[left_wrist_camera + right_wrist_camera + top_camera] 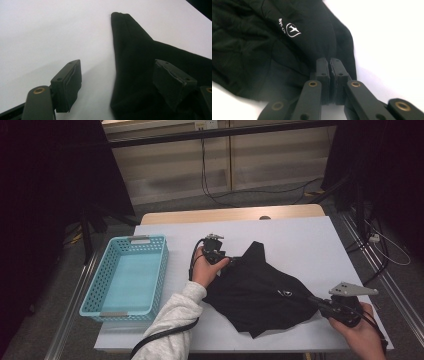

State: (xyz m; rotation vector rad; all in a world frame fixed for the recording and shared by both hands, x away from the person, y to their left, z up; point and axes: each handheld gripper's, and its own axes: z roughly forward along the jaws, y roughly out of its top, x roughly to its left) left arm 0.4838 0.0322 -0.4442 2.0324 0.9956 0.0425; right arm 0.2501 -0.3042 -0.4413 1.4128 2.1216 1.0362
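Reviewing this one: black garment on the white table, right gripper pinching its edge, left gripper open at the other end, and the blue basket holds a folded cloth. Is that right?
Not quite: the blue basket holds nothing, as the high view shows. The rest stands: the right gripper is shut on the black garment, and the left gripper is open at its other end.

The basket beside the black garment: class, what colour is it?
Light blue; the basket shows best in the high view.

black garment (260, 287) with white logo (292, 29), turquoise basket (127, 275), white table (310, 245)
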